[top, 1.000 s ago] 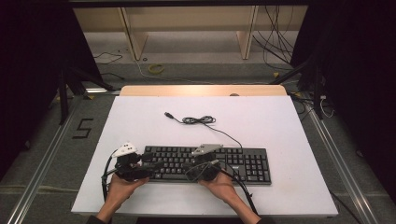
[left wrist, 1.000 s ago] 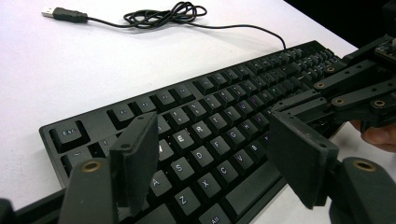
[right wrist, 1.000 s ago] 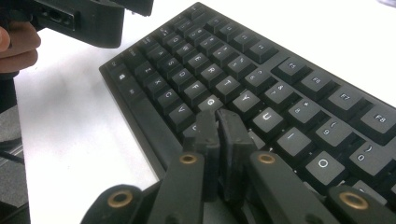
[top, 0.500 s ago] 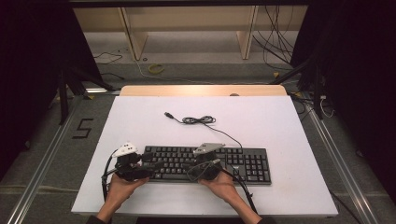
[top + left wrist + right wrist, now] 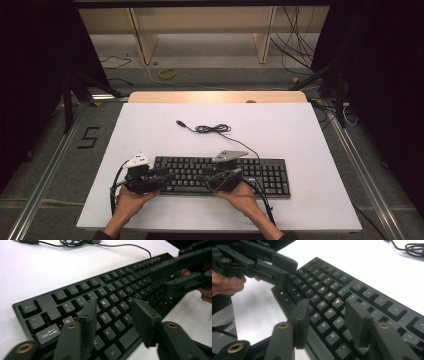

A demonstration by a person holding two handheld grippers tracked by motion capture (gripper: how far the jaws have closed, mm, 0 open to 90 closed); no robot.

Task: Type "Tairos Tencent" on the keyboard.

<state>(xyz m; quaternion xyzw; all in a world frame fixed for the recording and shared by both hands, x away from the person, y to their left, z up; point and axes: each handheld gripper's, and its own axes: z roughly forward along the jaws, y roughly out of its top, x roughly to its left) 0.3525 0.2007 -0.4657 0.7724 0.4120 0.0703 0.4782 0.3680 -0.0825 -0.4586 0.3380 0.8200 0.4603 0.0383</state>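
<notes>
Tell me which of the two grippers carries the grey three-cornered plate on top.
The right gripper, over the middle of the keyboard, bears the grey plate. The left gripper carries a white piece instead.

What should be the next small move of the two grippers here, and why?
Probably lower one jaw tip onto a key. The left gripper and the right gripper hover over the keyboard, jaws apart with nothing gripped, left closing, right opening.

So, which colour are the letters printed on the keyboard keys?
White, on the flat black plastic keyboard; the left gripper view shows them best.
</notes>
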